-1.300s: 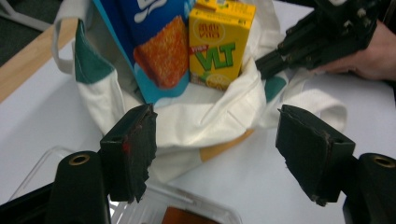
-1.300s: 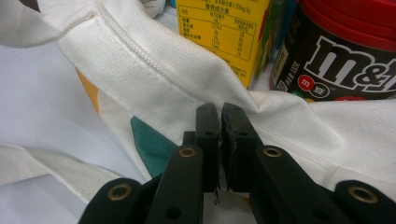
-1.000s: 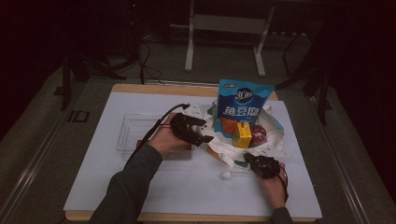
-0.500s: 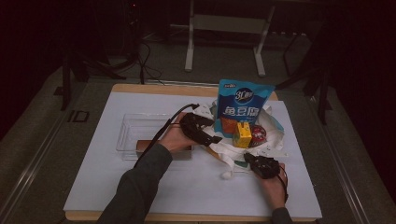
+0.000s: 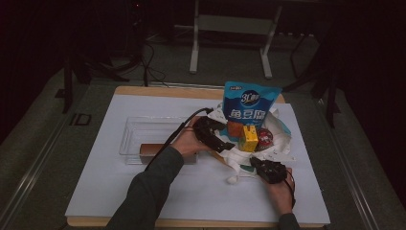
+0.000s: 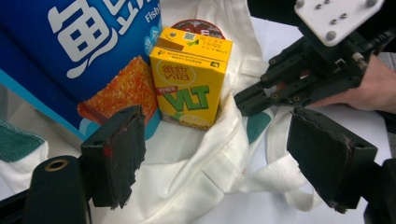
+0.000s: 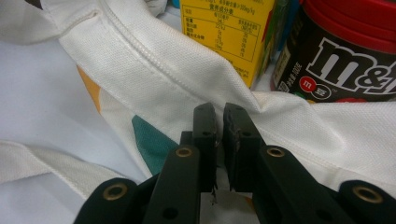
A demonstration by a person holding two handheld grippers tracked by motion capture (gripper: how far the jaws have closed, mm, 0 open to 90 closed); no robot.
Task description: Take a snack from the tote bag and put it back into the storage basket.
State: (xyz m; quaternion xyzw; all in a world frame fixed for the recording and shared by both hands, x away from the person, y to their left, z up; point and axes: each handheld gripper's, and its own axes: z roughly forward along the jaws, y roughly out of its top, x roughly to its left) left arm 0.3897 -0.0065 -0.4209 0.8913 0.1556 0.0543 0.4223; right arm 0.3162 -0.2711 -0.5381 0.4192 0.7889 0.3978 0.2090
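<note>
A white tote bag [image 5: 238,157] lies open on the table, holding a blue snack pouch [image 5: 249,106], a yellow juice box [image 5: 249,139] and a red-lidded M&M's can [image 5: 265,139]. My left gripper [image 6: 222,163] hovers over the bag's near rim facing the juice box [image 6: 191,88]. Its jaws have just been opening and stand wide apart, with only loose cloth below them. My right gripper [image 7: 219,116] is shut on the tote's stitched rim [image 7: 163,60], just in front of the juice box [image 7: 229,28] and the can [image 7: 345,56]. In the high view the right gripper [image 5: 258,164] sits at the bag's front edge.
A clear plastic tray [image 5: 139,134] stands left of the bag, with a brown block [image 5: 153,149] along its front. Everything rests on a white mat [image 5: 119,191] over a wooden table. The bag's loose strap [image 6: 280,175] trails toward me.
My left gripper has moved right from the tray toward the bag, and its jaws have spread wider. The right gripper has stayed put on the bag's rim.
</note>
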